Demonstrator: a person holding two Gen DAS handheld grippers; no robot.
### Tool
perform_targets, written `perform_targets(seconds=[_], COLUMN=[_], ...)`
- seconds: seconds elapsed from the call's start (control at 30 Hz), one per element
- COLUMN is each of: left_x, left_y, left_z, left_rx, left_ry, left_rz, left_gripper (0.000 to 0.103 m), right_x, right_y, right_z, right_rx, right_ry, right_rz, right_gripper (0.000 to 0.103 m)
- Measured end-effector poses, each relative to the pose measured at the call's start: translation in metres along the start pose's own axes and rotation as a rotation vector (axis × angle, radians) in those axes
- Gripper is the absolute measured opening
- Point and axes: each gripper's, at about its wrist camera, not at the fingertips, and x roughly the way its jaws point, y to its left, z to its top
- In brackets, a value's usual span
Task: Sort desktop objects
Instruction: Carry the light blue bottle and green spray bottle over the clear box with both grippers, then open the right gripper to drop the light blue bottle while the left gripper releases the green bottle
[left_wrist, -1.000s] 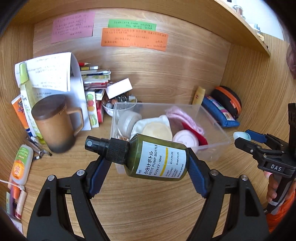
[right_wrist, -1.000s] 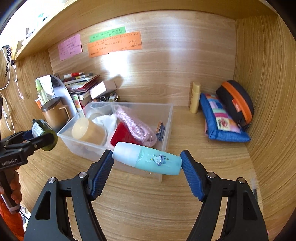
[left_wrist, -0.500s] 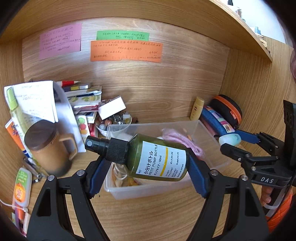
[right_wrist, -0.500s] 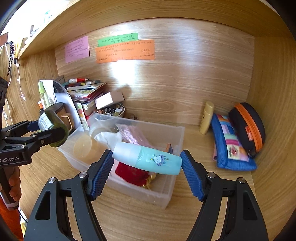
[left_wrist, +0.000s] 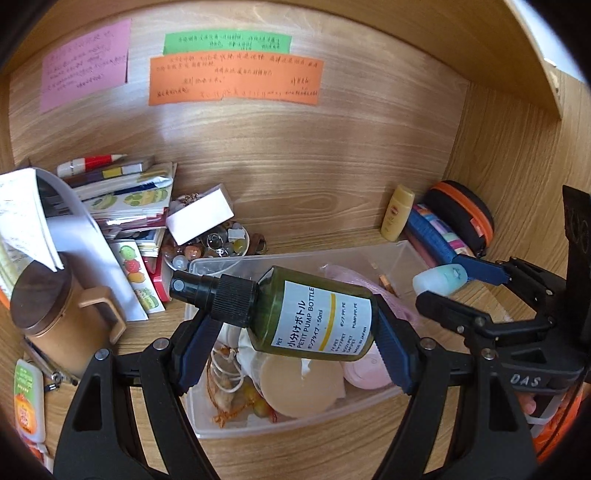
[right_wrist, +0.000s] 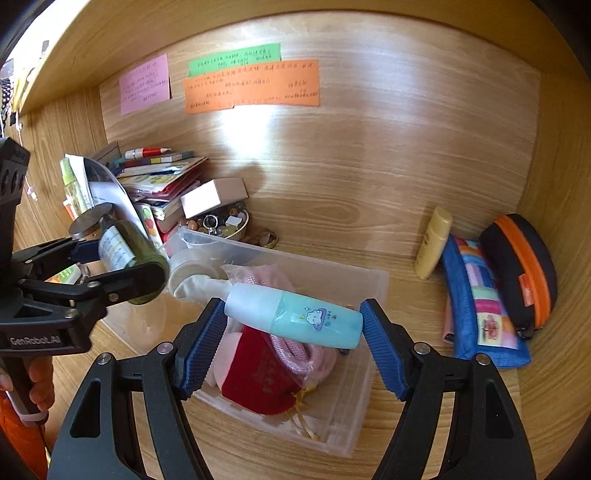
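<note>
My left gripper (left_wrist: 291, 328) is shut on a green pump bottle (left_wrist: 310, 317) with a black spray cap, held crosswise above the clear plastic bin (left_wrist: 258, 424). My right gripper (right_wrist: 291, 328) is shut on a light-blue bottle (right_wrist: 295, 319) with a cloud sticker, also held crosswise above the bin (right_wrist: 354, 417). The bin holds a red pouch (right_wrist: 258, 380), a pink knitted item (right_wrist: 295, 350), round lidded jars (left_wrist: 299, 384) and a beaded tassel. The right gripper and blue bottle (left_wrist: 439, 278) show at the right of the left wrist view; the left gripper and green bottle (right_wrist: 129, 254) show at the left of the right wrist view.
A brown lidded mug (left_wrist: 51, 314), stacked books and papers (left_wrist: 122, 195) and a bowl of beads (left_wrist: 210, 247) stand at the back left. A yellow tube (right_wrist: 432, 242), a blue pencil pouch (right_wrist: 480, 306) and a black-orange case (right_wrist: 521, 269) lie at the right. Sticky notes (right_wrist: 251, 86) hang on the back wall.
Both grippers have moved forward and over the bin with their bottles still held; the bin now lies directly beneath both.
</note>
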Motion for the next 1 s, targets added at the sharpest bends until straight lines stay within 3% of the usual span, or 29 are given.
perform_targets(seconds=[0.67,1.0], left_x=[0.059,0.059], left_y=[0.015,0.015], left_z=[-0.006,-0.008], left_rx=[-0.03,-0.023], left_ry=[0.138,0.14], left_rz=[-0.028,-0.015], left_gripper=[0.078,0.08], right_x=[0.048,0.062], right_y=[0.004,0.008], right_z=[-0.012,-0.022], right_rx=[-0.004,-0.023], right_ry=[0.112,0.161], right_rz=[0.05,0.03], right_gripper=[0.071,0.071])
